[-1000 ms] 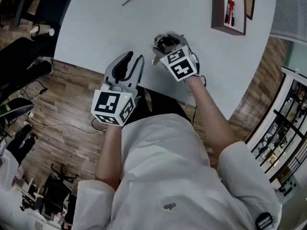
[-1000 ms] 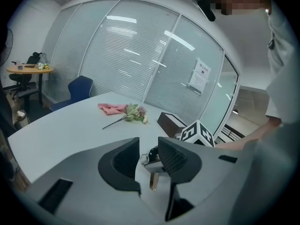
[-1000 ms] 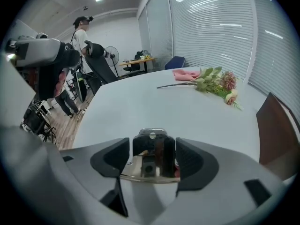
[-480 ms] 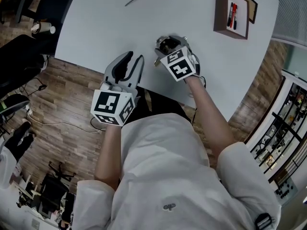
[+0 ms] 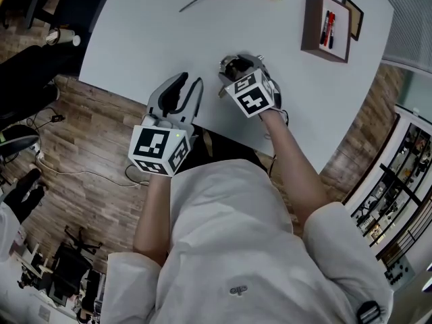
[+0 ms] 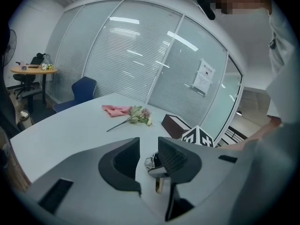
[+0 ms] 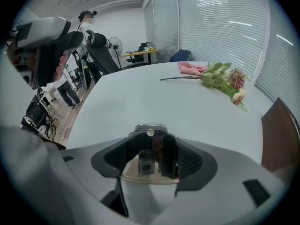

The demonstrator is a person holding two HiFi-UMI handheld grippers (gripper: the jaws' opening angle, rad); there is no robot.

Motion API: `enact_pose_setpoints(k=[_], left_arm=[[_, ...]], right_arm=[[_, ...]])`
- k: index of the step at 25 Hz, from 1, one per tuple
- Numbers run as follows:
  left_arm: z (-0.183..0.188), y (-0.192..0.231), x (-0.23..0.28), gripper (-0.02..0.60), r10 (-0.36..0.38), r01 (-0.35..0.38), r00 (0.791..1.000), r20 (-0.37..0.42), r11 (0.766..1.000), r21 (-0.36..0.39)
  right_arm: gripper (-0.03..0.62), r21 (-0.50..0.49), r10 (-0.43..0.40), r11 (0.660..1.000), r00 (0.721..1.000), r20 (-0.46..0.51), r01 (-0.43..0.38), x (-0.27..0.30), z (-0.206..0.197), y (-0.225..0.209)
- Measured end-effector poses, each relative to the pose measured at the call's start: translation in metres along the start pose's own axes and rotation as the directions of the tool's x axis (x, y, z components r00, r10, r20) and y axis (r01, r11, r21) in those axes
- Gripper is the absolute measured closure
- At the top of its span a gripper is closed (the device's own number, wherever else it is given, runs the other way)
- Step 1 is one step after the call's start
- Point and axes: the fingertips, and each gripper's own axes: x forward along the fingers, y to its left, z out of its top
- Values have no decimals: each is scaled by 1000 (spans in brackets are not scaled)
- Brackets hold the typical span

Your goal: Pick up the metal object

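Pinching the metal object [image 7: 146, 161] between them, the right tongs [image 7: 151, 146] are hovering low over the near edge of the white worktop [image 5: 155, 32]. The left tongs [image 6: 148, 146] are hanging spread and empty alongside. The grip is looking done. Whether the piece is clearing the surface I cannot tell, so the lift seems left.

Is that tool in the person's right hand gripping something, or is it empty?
Gripping: the right tool is shut on the metal object, its jaws pressing both sides in the right gripper view.
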Motion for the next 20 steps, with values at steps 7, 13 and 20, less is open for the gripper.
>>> enact_pose_setpoints(k=[7,13,20], left_arm=[[4,3,-3,462,17,-17,1000,5,1000,4],[7,5,-10,462,25,-26,1000,12,1000,5],[9,1,-16,462,24,-24,1000,21,1000,13]], right_arm=[[301,-8,3,1000,1000,5,-3,1,0,0],[303,-18,6,1000,1000,-10,-6,-1,0,4],[303,-25,-5,1000,1000,-6,5,-13,-3,8]])
